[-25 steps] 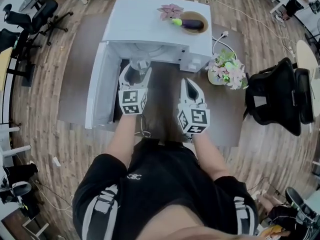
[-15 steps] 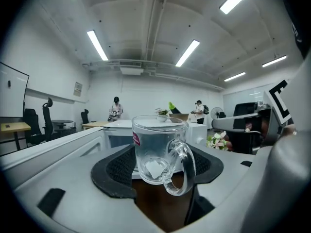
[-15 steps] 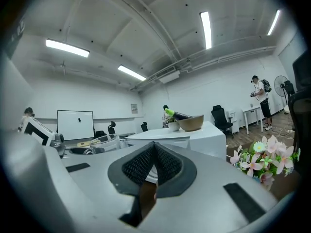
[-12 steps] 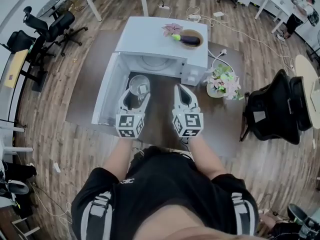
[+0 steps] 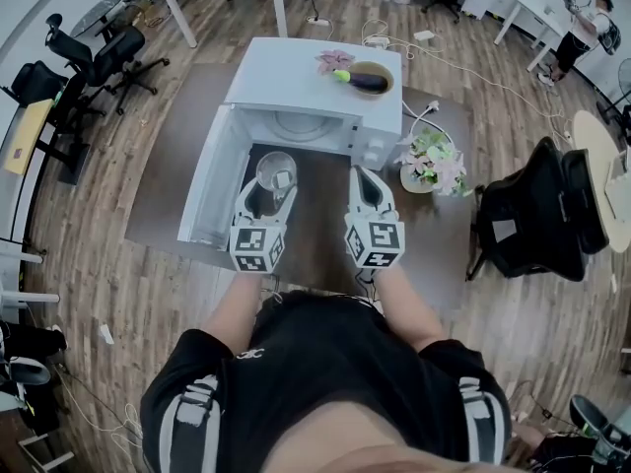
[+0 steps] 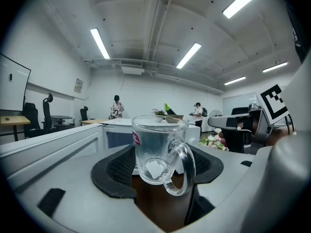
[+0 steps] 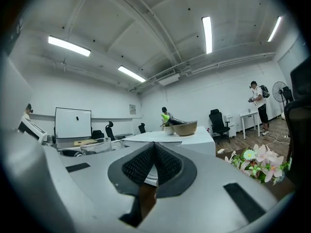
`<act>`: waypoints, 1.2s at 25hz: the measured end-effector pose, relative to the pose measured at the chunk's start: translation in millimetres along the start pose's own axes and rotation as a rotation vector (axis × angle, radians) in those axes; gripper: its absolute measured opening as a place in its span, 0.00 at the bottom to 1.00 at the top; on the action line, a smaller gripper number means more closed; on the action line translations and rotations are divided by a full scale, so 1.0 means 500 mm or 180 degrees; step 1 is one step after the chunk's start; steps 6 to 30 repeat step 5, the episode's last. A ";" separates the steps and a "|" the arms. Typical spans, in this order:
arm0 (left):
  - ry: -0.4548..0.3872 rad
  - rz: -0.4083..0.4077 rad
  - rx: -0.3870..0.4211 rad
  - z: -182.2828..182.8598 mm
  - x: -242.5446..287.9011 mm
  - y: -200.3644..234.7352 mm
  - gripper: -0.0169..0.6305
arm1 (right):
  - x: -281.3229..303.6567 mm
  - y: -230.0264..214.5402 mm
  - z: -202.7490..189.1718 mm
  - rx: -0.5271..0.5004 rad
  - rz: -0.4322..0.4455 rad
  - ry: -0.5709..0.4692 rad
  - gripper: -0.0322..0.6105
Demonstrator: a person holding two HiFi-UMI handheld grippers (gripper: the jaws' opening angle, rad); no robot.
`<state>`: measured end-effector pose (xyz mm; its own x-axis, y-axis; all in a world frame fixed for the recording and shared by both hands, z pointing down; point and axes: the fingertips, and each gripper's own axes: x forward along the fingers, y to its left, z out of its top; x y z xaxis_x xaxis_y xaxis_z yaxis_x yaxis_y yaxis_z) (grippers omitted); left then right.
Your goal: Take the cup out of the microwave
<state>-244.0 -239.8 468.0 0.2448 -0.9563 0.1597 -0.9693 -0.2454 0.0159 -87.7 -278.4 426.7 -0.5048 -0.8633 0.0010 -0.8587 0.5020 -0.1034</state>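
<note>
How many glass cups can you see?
1: the glass cup is held in the left gripper, in front of the open microwave. Part of the microwave's cavity is hidden.

Support: flat brown surface (image 5: 317,227), rectangular, on the wooden plank floor (image 5: 118,294); table or mat, cannot tell.

Directly on it:
- white microwave (image 5: 306,82), at 12 o'clock, its door (image 5: 202,190) open along the 9 o'clock side
- flower bunch (image 5: 432,161), at 2 o'clock, just beside the microwave's corner

On the microwave's top: a bowl (image 5: 367,77), toward 1 o'clock.
</note>
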 end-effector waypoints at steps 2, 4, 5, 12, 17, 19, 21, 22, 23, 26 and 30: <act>-0.0006 -0.0011 0.0011 0.003 0.003 -0.002 0.49 | 0.000 -0.005 0.000 -0.0003 -0.0017 0.0008 0.05; -0.0009 -0.0027 0.0026 0.005 0.006 -0.003 0.49 | 0.000 -0.009 -0.001 0.0006 -0.0033 0.0011 0.05; -0.0010 -0.0035 0.0034 0.005 0.008 -0.004 0.49 | 0.001 -0.011 -0.001 0.0011 -0.0041 0.0012 0.05; -0.0010 -0.0035 0.0034 0.005 0.008 -0.004 0.49 | 0.001 -0.011 -0.001 0.0011 -0.0041 0.0012 0.05; -0.0010 -0.0035 0.0034 0.005 0.008 -0.004 0.49 | 0.001 -0.011 -0.001 0.0011 -0.0041 0.0012 0.05; -0.0010 -0.0035 0.0034 0.005 0.008 -0.004 0.49 | 0.001 -0.011 -0.001 0.0011 -0.0041 0.0012 0.05; -0.0010 -0.0035 0.0034 0.005 0.008 -0.004 0.49 | 0.001 -0.011 -0.001 0.0011 -0.0041 0.0012 0.05; -0.0010 -0.0035 0.0034 0.005 0.008 -0.004 0.49 | 0.001 -0.011 -0.001 0.0011 -0.0041 0.0012 0.05; -0.0010 -0.0035 0.0034 0.005 0.008 -0.004 0.49 | 0.001 -0.011 -0.001 0.0011 -0.0041 0.0012 0.05; -0.0010 -0.0035 0.0034 0.005 0.008 -0.004 0.49 | 0.001 -0.011 -0.001 0.0011 -0.0041 0.0012 0.05; -0.0010 -0.0035 0.0034 0.005 0.008 -0.004 0.49 | 0.001 -0.011 -0.001 0.0011 -0.0041 0.0012 0.05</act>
